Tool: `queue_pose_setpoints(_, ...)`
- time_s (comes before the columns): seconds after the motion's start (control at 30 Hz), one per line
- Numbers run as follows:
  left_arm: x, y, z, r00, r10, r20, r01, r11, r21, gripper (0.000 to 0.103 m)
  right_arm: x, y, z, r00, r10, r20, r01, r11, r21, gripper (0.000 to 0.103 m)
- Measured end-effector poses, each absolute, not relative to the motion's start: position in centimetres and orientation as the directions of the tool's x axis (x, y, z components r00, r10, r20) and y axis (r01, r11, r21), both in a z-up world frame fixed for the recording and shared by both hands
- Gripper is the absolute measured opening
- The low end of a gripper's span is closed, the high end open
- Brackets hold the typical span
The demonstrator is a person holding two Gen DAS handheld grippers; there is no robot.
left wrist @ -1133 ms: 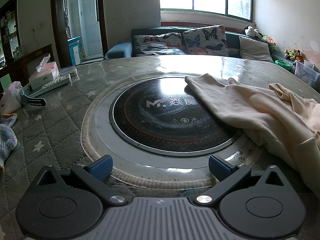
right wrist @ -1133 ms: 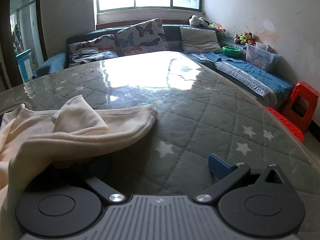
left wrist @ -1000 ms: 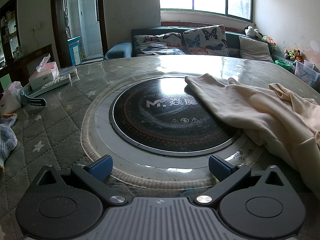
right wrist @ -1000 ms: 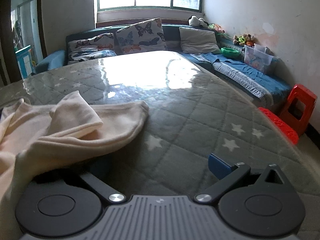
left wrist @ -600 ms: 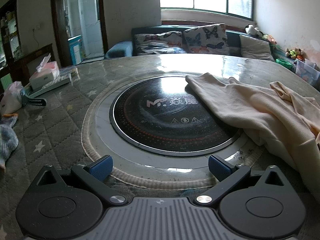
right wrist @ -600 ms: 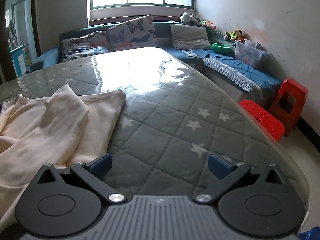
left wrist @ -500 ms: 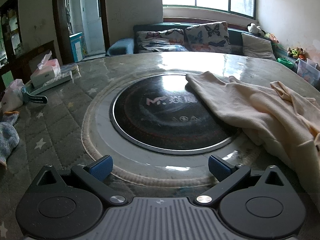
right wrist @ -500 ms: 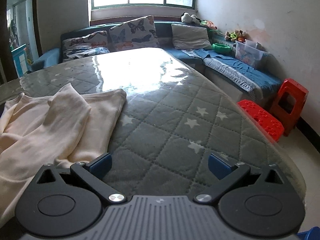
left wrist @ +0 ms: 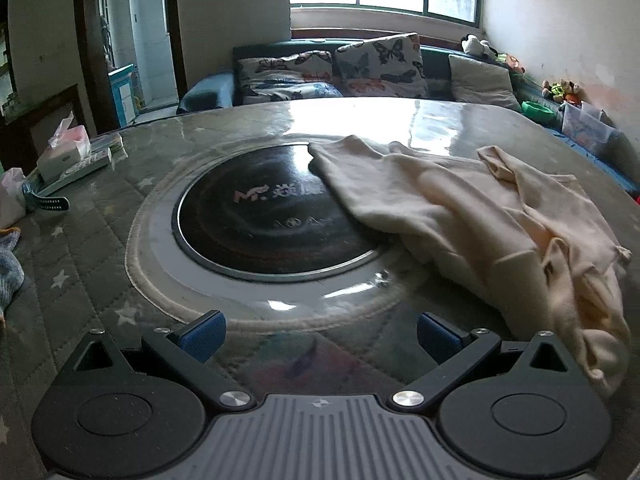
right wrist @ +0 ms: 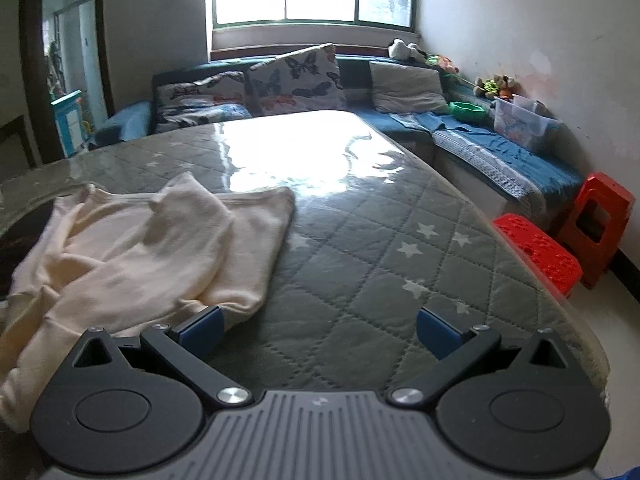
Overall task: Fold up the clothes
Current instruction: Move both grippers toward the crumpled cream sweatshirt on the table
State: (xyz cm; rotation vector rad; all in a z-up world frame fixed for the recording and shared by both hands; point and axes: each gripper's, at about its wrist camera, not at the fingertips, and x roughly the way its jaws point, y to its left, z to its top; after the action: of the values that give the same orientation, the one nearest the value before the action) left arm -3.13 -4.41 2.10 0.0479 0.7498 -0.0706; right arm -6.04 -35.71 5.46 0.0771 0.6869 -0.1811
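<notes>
A quilted table fills both views, with a round black hotplate at its centre. A cream garment lies crumpled at three o'clock of the hotplate, overlapping its rim. The left gripper hovers spread and empty; the right gripper gapes too, its left finger just beside the garment's edge.
</notes>
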Motion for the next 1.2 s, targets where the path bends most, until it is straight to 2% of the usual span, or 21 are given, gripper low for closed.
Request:
queue_pose_setpoints(0.67,-5.1,-7.1,3.3,0.688,-0.065,-0.723,0.121,0.992,0.026,0.103,-8.6,-35.4,5.4,0.790,-0.007,-0.613,0.038,0.999,0.037,0.103)
queue_pose_setpoints(1.2,-6.0,-9.2,4.0,0.671,-0.080,-0.737,0.150,0.988,0.029,0.103,-9.6,-34.7,4.5,0.758,0.000,-0.653,0.027,0.999,0.032,0.103)
